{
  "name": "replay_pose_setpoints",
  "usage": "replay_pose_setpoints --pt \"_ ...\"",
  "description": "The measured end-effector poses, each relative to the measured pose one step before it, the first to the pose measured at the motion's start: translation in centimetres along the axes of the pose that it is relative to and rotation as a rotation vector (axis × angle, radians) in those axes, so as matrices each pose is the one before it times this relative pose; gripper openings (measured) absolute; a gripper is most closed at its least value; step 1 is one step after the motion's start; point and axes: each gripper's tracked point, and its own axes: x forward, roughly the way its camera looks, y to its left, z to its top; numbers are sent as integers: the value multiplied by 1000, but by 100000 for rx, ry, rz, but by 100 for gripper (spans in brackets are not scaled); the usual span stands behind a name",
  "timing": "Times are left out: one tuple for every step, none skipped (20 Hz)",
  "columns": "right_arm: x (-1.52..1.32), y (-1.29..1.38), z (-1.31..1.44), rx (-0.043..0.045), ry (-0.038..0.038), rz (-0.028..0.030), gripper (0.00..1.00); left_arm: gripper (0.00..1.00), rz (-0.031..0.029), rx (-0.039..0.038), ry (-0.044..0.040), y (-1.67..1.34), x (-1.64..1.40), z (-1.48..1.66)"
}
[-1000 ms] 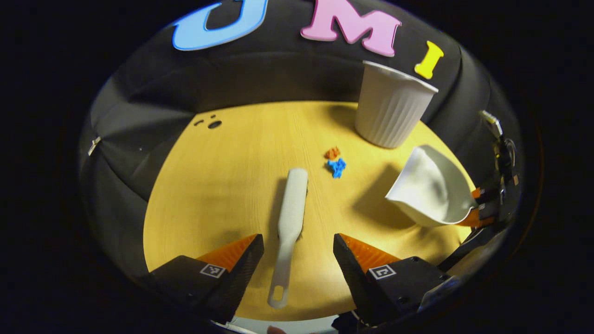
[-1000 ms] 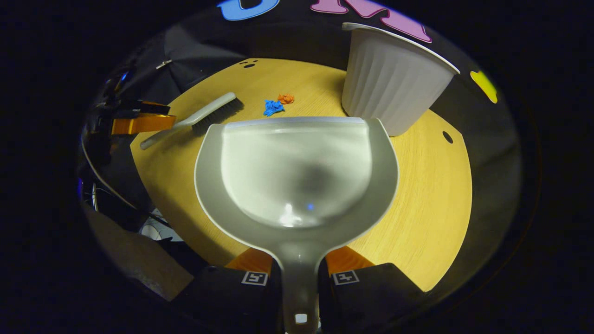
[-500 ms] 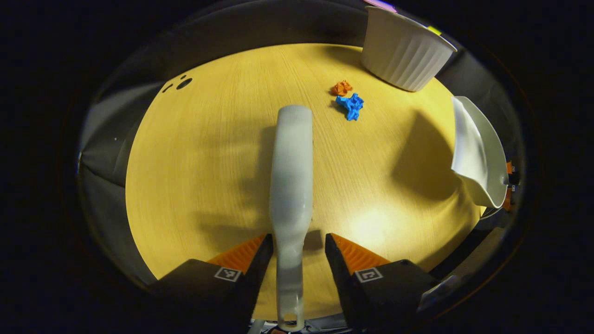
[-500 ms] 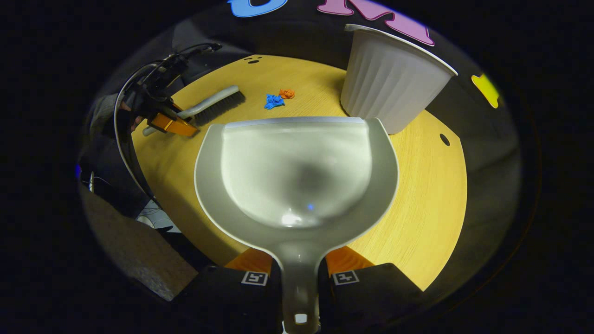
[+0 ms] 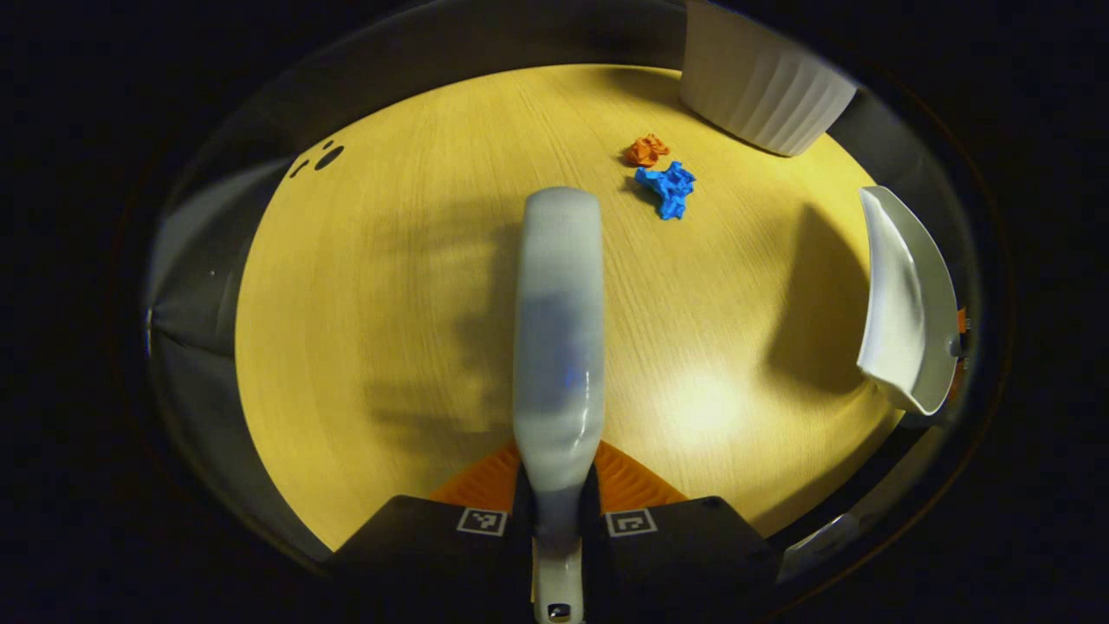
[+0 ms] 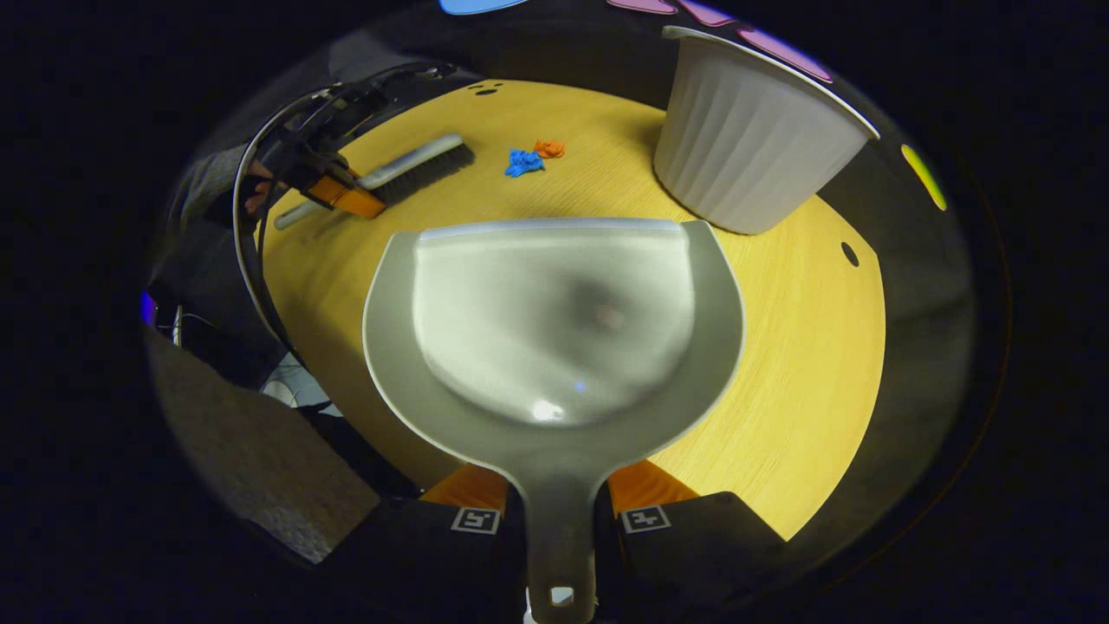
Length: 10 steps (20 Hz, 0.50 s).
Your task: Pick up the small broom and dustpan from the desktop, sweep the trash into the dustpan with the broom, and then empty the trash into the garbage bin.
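Left gripper view: the left hand-held gripper [image 5: 556,511] is clamped on the neck of the small broom [image 5: 559,329], both fingers pressing its pale handle, with the brush back running straight ahead over the wooden bench [image 5: 364,286]. Beyond the broom's tip and a little to the right lie the two pieces of trash, a crumpled blue scrap [image 5: 667,186] and, touching it on the far side, a crumpled orange scrap [image 5: 647,149]. A white ribbed garbage bin [image 5: 762,95] stands upright at the far right of the bench, near the scraps but apart from them. At the right edge the dustpan [image 5: 905,299] hangs above the bench, casting a shadow on the wood.

Right gripper view: the right hand-held gripper [image 6: 559,520] is closed on the dustpan's handle, both fingers against it, with the pale pan [image 6: 554,329] spread wide in front, its lip level and pointing toward the scraps. Past the lip, the blue scrap [image 6: 522,162] and orange scrap [image 6: 548,148] sit between the broom [image 6: 407,173] on the left and the garbage bin [image 6: 754,139] on the right. The left hand-held gripper [image 6: 346,198] grips the broom's handle there, with a hand [image 6: 256,192] behind it.
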Motion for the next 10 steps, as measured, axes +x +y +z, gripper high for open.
replay_pose_setpoints --pt "366 -107 -247 -753 3882 43 35 26 1699 2040 -2557 200 -176 1082" --pt "229 -145 46 -667 3083 -138 36 25 1177 1700 -3119 104 -171 1261" --pt "355 -112 77 -701 2110 -135 41 24 1228 963 -3244 220 -224 1567" --pt "385 -87 10 -846 1882 -113 41 24 1513 308 -3035 348 -138 1545" --pt "240 -4 92 -1079 1373 34 36 24 791 -91 -1957 275 141 1542" --pt "95 61 162 -621 1081 395 41 24 554 25 -485 83 386 1247" --pt "153 138 158 -299 597 561 36 24 597 637 17 51 566 1102" --pt "179 117 181 53 222 258 36 24 331 1718 409 -19 656 924" --pt "69 -57 64 69 -79 -118 36 24 -206 2493 70 -286 659 873" --pt "-23 -159 -43 147 -72 -455 36 24 -728 2511 816 -365 575 516"
